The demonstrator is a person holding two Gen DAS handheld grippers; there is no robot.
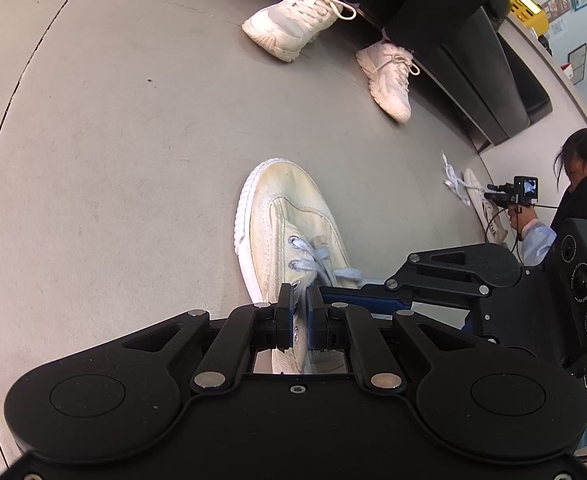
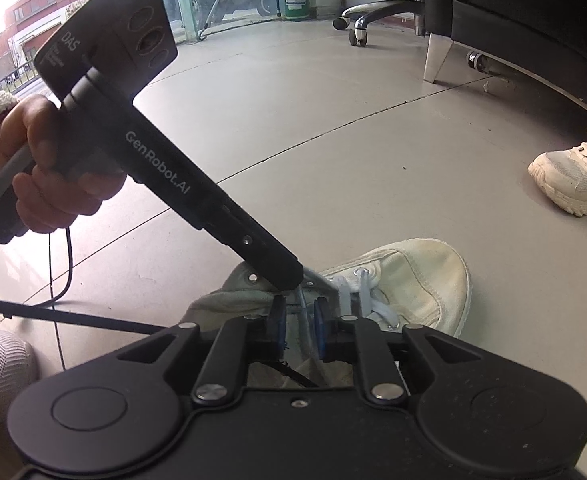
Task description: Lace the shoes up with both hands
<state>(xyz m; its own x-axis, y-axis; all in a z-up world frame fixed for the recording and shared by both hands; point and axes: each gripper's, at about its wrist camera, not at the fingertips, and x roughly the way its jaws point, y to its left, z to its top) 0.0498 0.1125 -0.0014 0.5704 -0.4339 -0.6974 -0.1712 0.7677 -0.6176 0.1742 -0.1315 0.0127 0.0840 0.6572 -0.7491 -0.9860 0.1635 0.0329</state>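
A cream canvas shoe [image 1: 285, 216] [image 2: 413, 280] lies on the grey floor with its toe pointing away from me. A pale blue-white lace [image 1: 313, 260] [image 2: 377, 312] crosses its upper eyelets. My left gripper [image 1: 301, 300] is shut on a strand of that lace at the left row of eyelets. My right gripper [image 2: 300, 312] stands open over the shoe's tongue, and a thin lace strand runs loose between its pads without being pressed. In the right wrist view a hand [image 2: 53, 168] holds the left tool, which slants down to the shoe.
A seated person's white sneakers [image 1: 293, 24] [image 1: 389, 76] [image 2: 573, 176] rest on the floor beyond the shoe, in front of a black sofa [image 1: 493, 80]. At the right another person [image 1: 581, 184] films a second shoe [image 1: 481, 200]. A black cable [image 2: 65, 264] trails on the floor.
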